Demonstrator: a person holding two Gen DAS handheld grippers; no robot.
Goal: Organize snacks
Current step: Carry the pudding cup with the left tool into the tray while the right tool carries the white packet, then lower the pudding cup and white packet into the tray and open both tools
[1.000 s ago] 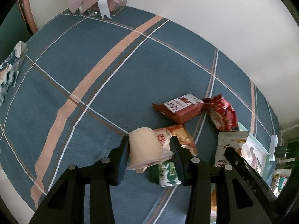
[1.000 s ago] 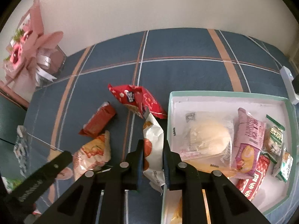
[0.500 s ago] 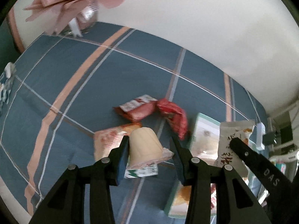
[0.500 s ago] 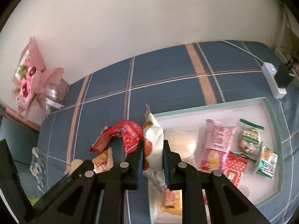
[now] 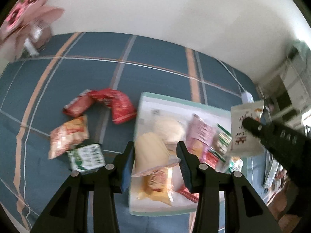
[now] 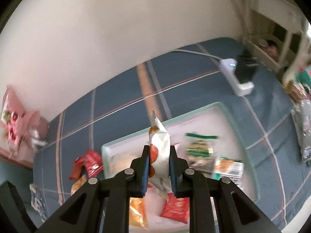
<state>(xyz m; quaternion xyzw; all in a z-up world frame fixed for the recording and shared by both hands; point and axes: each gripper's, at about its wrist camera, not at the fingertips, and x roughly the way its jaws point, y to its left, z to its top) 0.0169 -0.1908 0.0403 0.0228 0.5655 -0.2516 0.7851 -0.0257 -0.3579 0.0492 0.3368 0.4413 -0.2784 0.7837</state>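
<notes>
The left gripper (image 5: 155, 160) clasps a cream bun packet (image 5: 150, 153) between its fingers, the right gripper (image 6: 159, 167) a white pouch (image 6: 158, 141), both above the half-filled box (image 5: 186, 103). Left of the fingers, four snacks (image 5: 68, 136) await collection from the table (image 5: 155, 58).

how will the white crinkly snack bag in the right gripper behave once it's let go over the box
The white crinkly snack bag looks light and floppy: its top corner bends above the right gripper. It is pinched edge-on, so it will probably topple flat rather than stand. Landing on other packets in the mint-rimmed white box, it may slide.
</notes>
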